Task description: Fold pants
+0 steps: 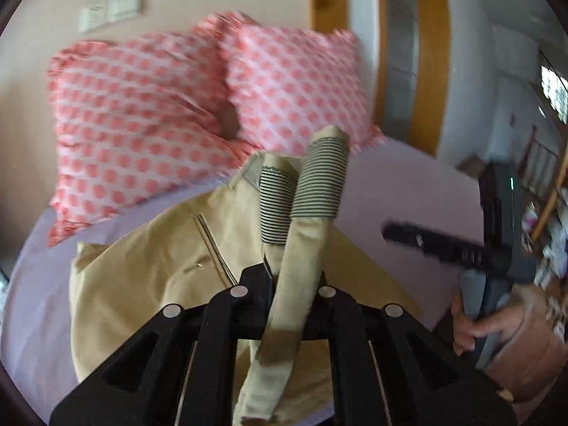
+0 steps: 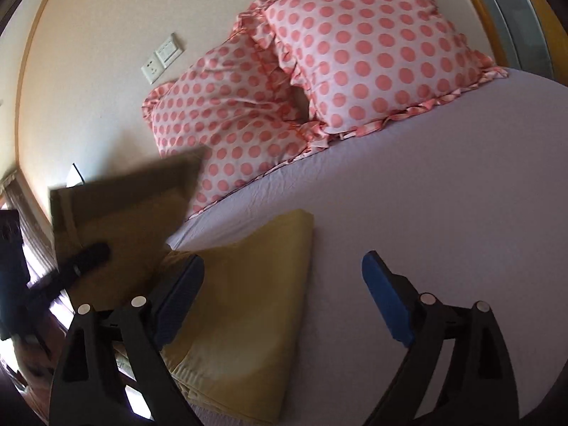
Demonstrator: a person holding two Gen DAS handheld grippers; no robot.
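Already partly folded, the tan pants [image 2: 248,305] lie on the lavender bed sheet [image 2: 443,213], below two pink polka-dot pillows [image 2: 358,53]. Seen from the left wrist, the pants [image 1: 149,284] spread flat with a slanted pocket showing, while a strip of the same fabric with a striped lining runs up between the fingers of the left tool [image 1: 294,284]. That tool is closed tight on the strip, lifting it off the bed; the right wrist view shows a raised flap of tan cloth at its left, dark and blurred.

Out to the side, the right tool [image 2: 284,266] hangs with its blue pads spread wide, holding nothing, one finger over the folded edge and the other over bare sheet.

My worry is the narrow hold: the strip looks bunched, so it could slip out as it is carried over, or drag the layers beneath out of line. With nothing pinning the lower fold, a quick pull could undo it. Blur suggests fast motion, which adds to that risk.
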